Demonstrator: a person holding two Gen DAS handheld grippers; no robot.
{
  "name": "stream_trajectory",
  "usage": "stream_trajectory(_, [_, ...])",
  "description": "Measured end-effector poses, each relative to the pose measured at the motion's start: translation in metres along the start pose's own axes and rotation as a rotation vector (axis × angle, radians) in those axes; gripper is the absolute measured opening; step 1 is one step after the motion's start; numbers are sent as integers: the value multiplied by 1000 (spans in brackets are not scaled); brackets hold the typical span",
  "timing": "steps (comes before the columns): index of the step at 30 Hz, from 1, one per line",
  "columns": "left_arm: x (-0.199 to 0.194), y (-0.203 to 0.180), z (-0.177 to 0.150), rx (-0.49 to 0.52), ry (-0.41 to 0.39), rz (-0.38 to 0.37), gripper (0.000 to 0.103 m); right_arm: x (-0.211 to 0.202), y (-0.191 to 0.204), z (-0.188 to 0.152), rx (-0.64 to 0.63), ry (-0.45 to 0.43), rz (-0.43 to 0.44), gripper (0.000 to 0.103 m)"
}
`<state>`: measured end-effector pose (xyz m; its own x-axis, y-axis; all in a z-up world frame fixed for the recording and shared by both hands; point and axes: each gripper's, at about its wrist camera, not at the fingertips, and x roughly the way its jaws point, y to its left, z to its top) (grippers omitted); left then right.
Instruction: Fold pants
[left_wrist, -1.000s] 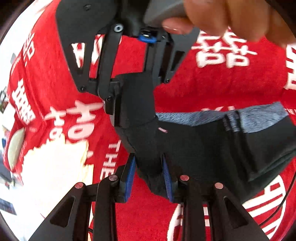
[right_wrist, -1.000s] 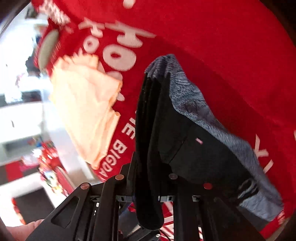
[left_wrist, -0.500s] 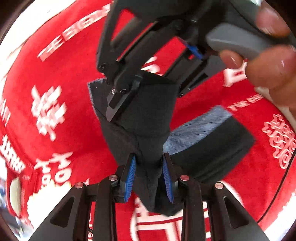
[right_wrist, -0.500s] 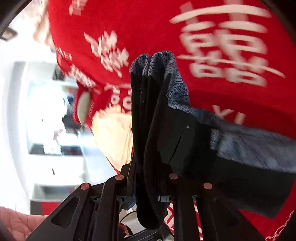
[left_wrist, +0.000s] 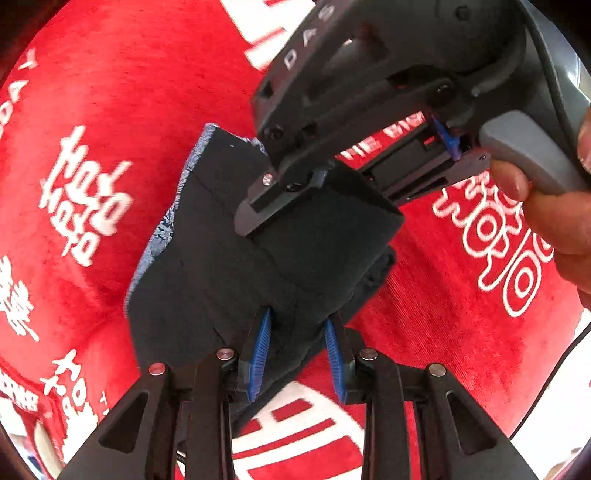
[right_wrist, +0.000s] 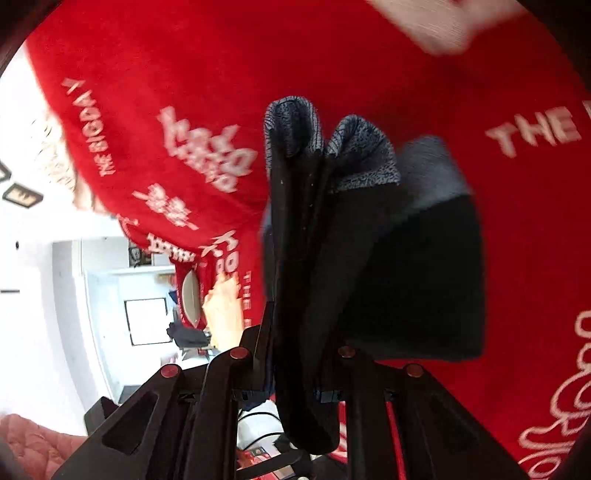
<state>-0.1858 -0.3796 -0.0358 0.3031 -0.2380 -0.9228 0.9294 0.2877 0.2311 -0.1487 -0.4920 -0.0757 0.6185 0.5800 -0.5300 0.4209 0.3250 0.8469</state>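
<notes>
The black pants (left_wrist: 236, 280) with a grey-blue waistband are folded into a thick bundle and held above the red cloth (left_wrist: 129, 85). My left gripper (left_wrist: 298, 350) is shut on the bundle's near end, its blue pads pressing the fabric. My right gripper (left_wrist: 280, 199) comes in from the upper right in the left wrist view and is clamped on the bundle's far end. In the right wrist view the pants (right_wrist: 369, 258) stand folded between my right gripper (right_wrist: 295, 373), waistband layers at the top.
The red cloth (right_wrist: 406, 66) with white lettering covers the surface. A peach-coloured garment (right_wrist: 221, 314) lies at its far left edge. A person's hand (left_wrist: 546, 206) holds the right gripper's handle. A room with white furniture (right_wrist: 92, 295) lies beyond the cloth.
Both grippers have swung the held bundle round over the cloth; the lettering beneath has shifted. The bundle looks more compact. Both grips are unchanged.
</notes>
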Motion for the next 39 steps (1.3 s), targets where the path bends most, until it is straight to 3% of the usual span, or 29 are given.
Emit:
stream_trajectory(6, [21, -19, -4, 46, 68, 16, 31, 16, -46, -1, 49, 15, -32, 17])
stream_trajectory(9, [14, -22, -10, 83, 79, 15, 31, 21, -46, -2, 43, 20, -37, 17])
stream_trajectory(12, [0, -13, -18, 60, 99, -4, 31, 23, -37, 0, 18, 37, -81, 22])
stream_trajectory(15, [-12, 16, -24, -54, 119, -43, 31, 23, -24, 1, -11, 78, -156, 44])
stream_trajectory(17, [-14, 42, -28, -142, 141, -25, 31, 12, -7, 3, -64, 74, -238, 55])
stream_trajectory(19, [-14, 66, -29, -219, 146, -4, 32, -2, 17, 9, -149, 32, -356, 56])
stream_trajectory(24, [-1, 141, -31, -491, 163, -6, 32, -2, 55, 43, -232, -19, -392, 56])
stream_trajectory(26, [11, 167, -33, -583, 178, -11, 32, 8, 59, 62, -267, -37, -445, 56])
stream_trajectory(31, [45, 199, -36, -697, 203, -45, 32, 39, 52, 88, -294, -15, -497, 56])
stream_trajectory(32, [51, 200, -38, -705, 214, -53, 32, 41, 51, 89, -298, -6, -501, 51])
stream_trajectory(33, [57, 199, -40, -715, 230, -67, 32, 47, 51, 90, -312, 8, -512, 36])
stream_trajectory(35, [64, 196, -45, -727, 247, -89, 32, 46, 52, 87, -334, 15, -561, 15])
stream_trajectory(38, [65, 186, -49, -713, 246, -91, 32, 47, 54, 81, -345, 24, -568, 9])
stream_trajectory(39, [64, 182, -49, -701, 243, -93, 41, 46, 54, 77, -352, 33, -584, 9])
